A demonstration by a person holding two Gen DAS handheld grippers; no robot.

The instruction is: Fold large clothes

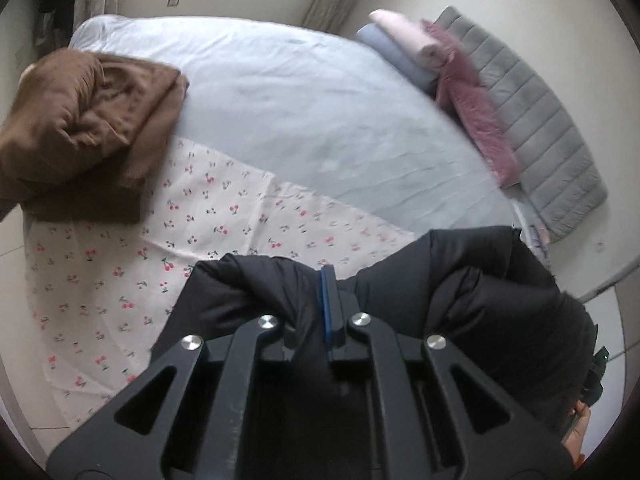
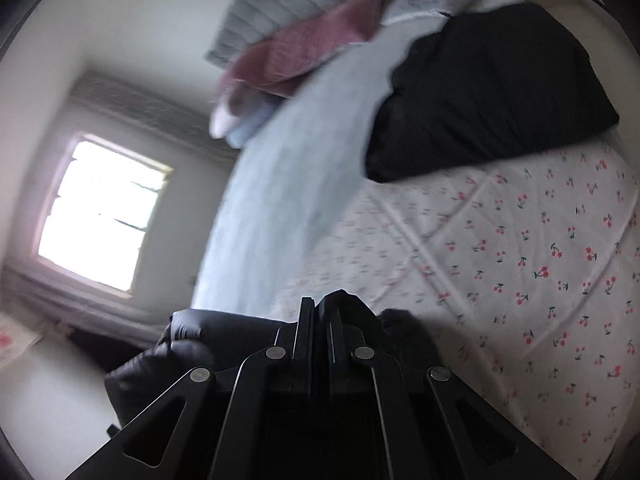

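On the bed [image 1: 280, 92], pale blue sheet over most of it, cherry-print sheet [image 1: 132, 264] across the near end — looks like the clear patch laid out for folding, my read.

Other stuff is pushed to the edges, likely to keep the middle free:
- grey quilted pad [image 1: 532, 120] along the far right edge
- brown garment [image 1: 84, 120] bundled at the far left edge, partly on the cherry print
- pink fuzzy piece [image 1: 476, 120] beside the grey pad, with 2 rolled items at its far end, pale pink [image 1: 404, 36] over pale blue [image 1: 392, 56]

Task item: black puffer jacket [image 1: 480, 288], big and slippery-looking. It sits at the near edge of the bed, bunched under both tools. In the right wrist view a large black mass [image 2: 488, 92] lies on the sheets farther up; probably more of the same jacket, can't confirm.

Left tool [image 1: 316, 300]: fingers pressed nearly together, pinching a fold of the black fabric; cloth gathers right at the blue-edged pad. Right tool [image 2: 320, 312]: fingers pressed together, black puffer fabric bulging on both sides. Appears pinched, but the contact itself is dark and blurred.

2 pinch points apart on 1 garment suits spreading it flat over the cherry print. Fold not started as far as I can judge.

A bare hand [image 1: 580, 436] shows at the lower right of the left view.
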